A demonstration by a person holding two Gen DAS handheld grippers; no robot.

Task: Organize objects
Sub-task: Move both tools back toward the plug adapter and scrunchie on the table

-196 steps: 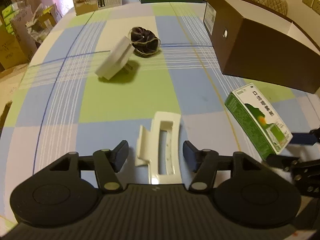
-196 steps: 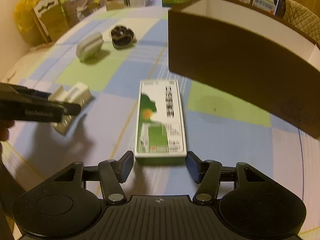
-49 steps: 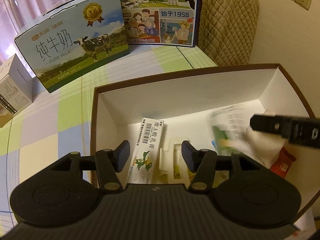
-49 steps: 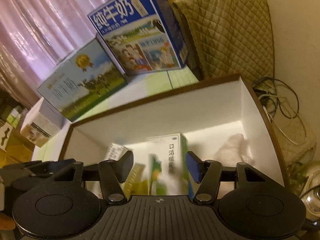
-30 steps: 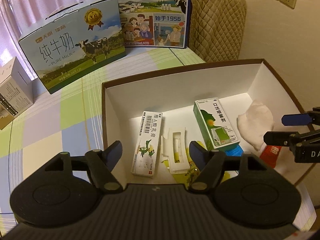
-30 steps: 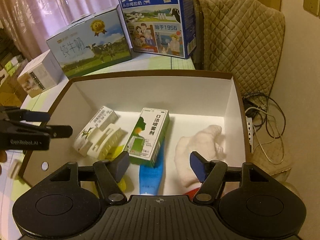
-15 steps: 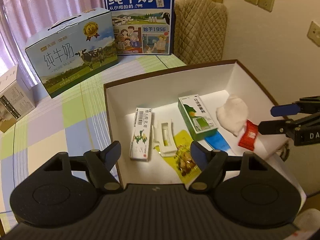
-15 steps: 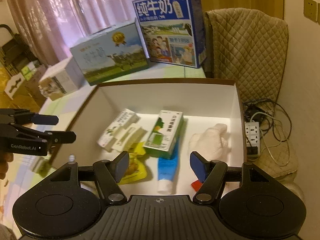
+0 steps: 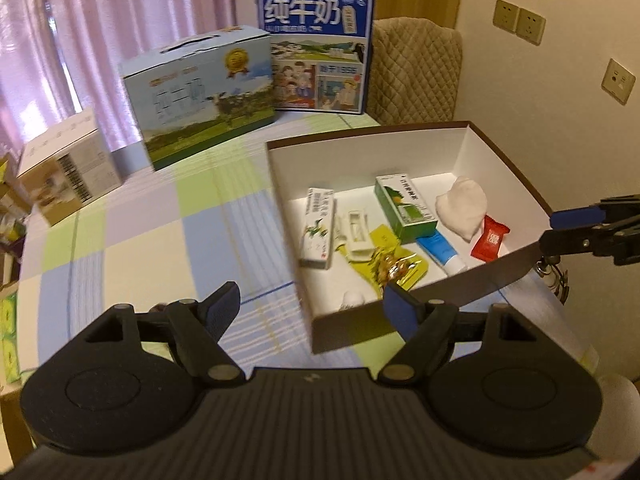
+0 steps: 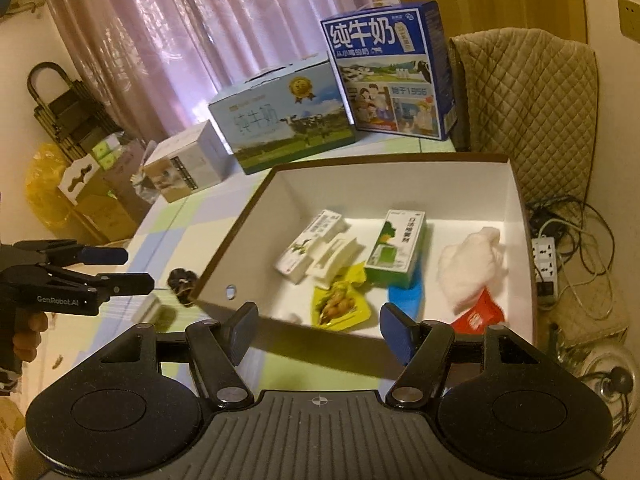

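Two items outside box (image 10: 224,258): hair tie (image 10: 181,278), plug (image 10: 147,307), beside its left wall; left tool (image 10: 120,267), nearer, apart; right tool (image 10: 316,330) apart, empty.

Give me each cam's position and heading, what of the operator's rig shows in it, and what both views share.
Left wrist: on the left gripper, above the checked tablecloth, facing the brown white-lined cardboard box from its left corner; own open fingers, plus the right gripper at right edge.
Right wrist: on the right gripper, above the box's near wall, facing its inside; own open fingers, plus the left gripper and a hand at left.
Shared: the box, green-and-white carton, two milk cases.
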